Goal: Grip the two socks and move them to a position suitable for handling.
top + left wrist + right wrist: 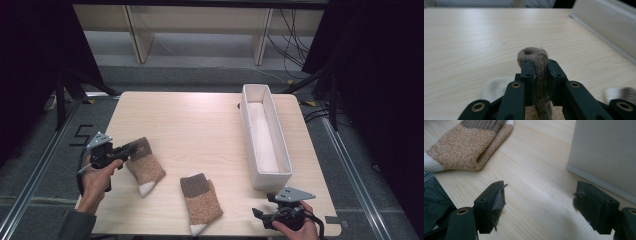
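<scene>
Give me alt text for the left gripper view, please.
The left gripper is clamped on the brown ribbed cuff of a sock, seen just above a light wooden table. A white box wall runs along the upper right.

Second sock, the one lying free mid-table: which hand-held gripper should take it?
Right. The right hand-held gripper is open and empty, near the free sock. The left hand-held gripper is shut on the other sock's cuff.
</scene>
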`<state>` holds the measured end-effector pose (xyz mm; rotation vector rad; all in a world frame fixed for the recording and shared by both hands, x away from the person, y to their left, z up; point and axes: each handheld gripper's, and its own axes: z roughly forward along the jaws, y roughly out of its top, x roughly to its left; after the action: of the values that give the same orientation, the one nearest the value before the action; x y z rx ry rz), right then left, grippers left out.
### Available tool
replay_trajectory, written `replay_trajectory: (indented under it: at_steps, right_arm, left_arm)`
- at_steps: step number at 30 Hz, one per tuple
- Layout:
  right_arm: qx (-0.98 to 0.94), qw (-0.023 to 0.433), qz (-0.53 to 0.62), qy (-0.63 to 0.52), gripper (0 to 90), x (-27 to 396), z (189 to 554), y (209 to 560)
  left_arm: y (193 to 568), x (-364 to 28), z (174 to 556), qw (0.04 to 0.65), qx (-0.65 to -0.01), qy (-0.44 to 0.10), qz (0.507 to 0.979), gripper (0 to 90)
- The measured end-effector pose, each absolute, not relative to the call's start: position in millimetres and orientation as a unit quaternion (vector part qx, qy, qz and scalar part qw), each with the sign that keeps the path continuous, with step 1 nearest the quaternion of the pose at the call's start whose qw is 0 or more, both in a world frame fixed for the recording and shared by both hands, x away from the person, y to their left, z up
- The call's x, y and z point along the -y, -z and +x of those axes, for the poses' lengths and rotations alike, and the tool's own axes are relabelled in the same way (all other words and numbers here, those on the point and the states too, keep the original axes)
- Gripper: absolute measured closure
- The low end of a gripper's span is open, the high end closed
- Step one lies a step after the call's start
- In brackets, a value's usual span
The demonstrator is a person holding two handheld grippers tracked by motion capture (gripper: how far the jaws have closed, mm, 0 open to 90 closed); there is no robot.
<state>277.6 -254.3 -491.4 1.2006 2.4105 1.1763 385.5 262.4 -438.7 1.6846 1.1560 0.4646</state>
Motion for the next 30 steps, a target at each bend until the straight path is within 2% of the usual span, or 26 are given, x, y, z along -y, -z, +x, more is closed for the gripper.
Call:
replay_trajectory:
  at_steps: [2,5,9,13,17,24,30]
  right_arm:
    - [-0.819,0.114,0.397,-0.398,25.0,255.0,278.4,491.6]
    - [-0.814,0.102,0.414,-0.396,25.0,253.7,276.6,491.5]
    - [-0.817,0.107,0.404,-0.396,25.0,254.3,277.8,491.9]
    - [-0.818,0.107,0.404,-0.395,25.1,254.6,277.4,491.6]
    - [-0.815,0.086,0.411,-0.4,25.0,253.0,276.0,492.0]
    - [-0.823,0.108,0.388,-0.401,25.5,246.7,276.6,488.2]
    - [-0.841,0.088,0.356,-0.398,26.6,209.4,280.4,478.9]
  left_arm:
    - [429.0,-248.7,375.2,0.505,-0.452,-0.19,0.71,76.6]
    - [424.9,-229.8,360.8,0.516,-0.42,-0.178,0.725,76.2]
    - [427.1,-211.4,349.2,0.525,-0.395,-0.151,0.738,75.2]
    - [436.1,-195.0,344.0,0.521,-0.387,-0.134,0.749,75.0]
    - [444.5,-182.9,341.8,0.514,-0.38,-0.119,0.76,74.9]
    - [456.2,-172.3,341.5,0.51,-0.375,-0.102,0.767,74.8]
    - [455.6,-171.8,341.2,0.512,-0.376,-0.102,0.766,74.8]
